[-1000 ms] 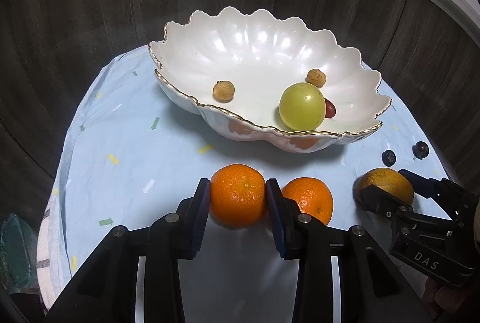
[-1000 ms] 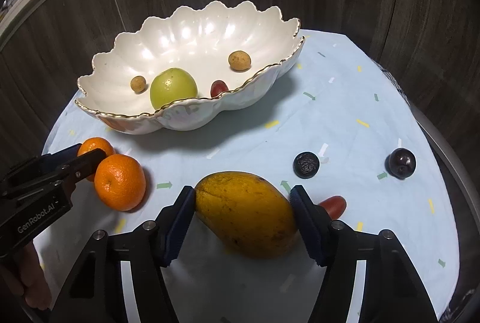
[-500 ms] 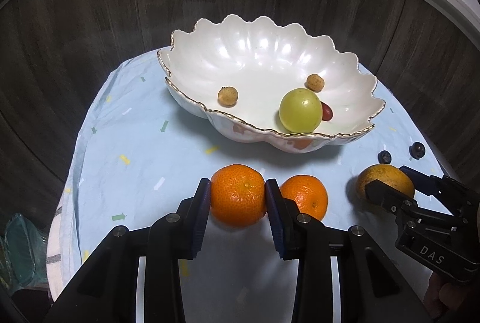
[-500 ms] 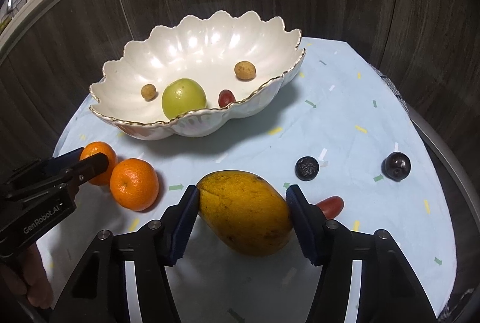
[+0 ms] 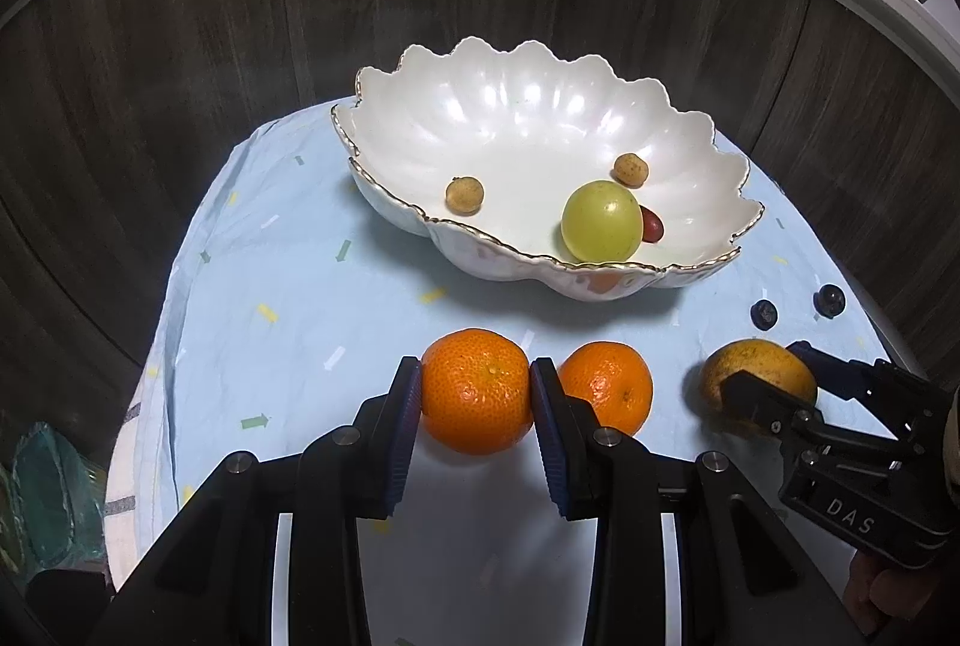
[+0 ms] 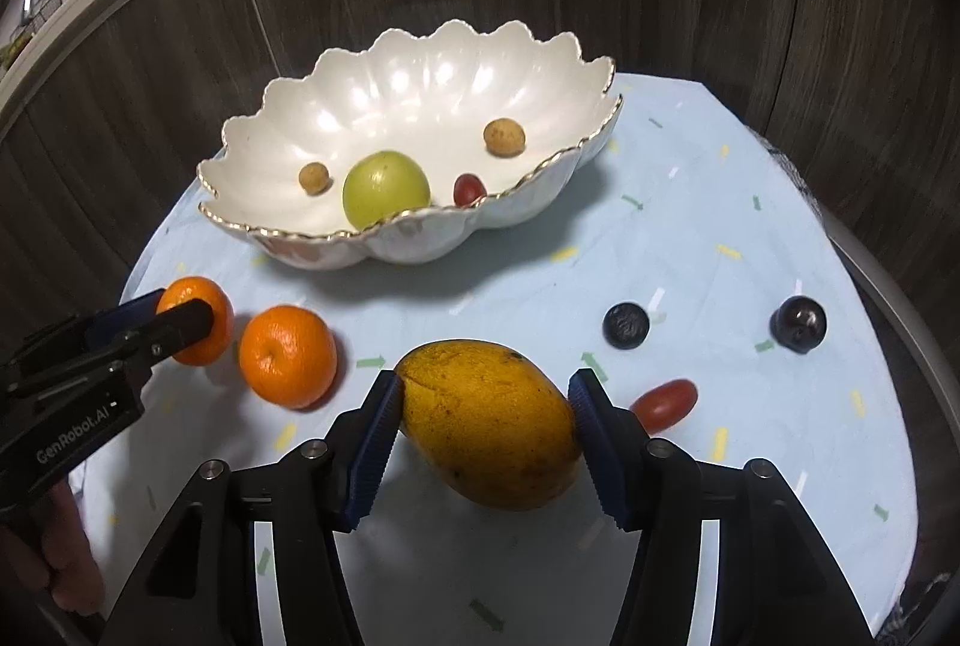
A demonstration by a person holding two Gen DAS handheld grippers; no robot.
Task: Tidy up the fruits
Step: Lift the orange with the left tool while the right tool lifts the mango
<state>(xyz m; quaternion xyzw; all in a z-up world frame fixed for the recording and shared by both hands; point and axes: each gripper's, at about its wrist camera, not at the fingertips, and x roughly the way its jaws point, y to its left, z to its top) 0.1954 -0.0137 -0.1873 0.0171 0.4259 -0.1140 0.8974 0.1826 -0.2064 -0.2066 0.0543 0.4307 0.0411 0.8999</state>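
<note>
My left gripper (image 5: pixel 474 394) is shut on an orange mandarin (image 5: pixel 474 376), low over the pale blue cloth (image 5: pixel 288 298). A second mandarin (image 5: pixel 606 394) lies just right of it. The jaws of my right gripper (image 6: pixel 483 406) are closing on a yellow mango (image 6: pixel 486 424), and both pads touch its sides. Beyond them stands a white scalloped bowl (image 5: pixel 540 64) with a gold rim. It holds a green round fruit (image 5: pixel 602 221), two small brown fruits and a small red one (image 5: pixel 652 226).
On the cloth right of the mango lie two dark berries (image 6: pixel 626 325) (image 6: pixel 798 323) and a red oval fruit (image 6: pixel 666 402). Dark wood panels rise behind the round table. A person's hand (image 6: pixel 60 562) holds the left gripper.
The right jaws have narrowed onto the mango. In both views the bowl now looks a little farther off. The left grip on the mandarin is unchanged.
</note>
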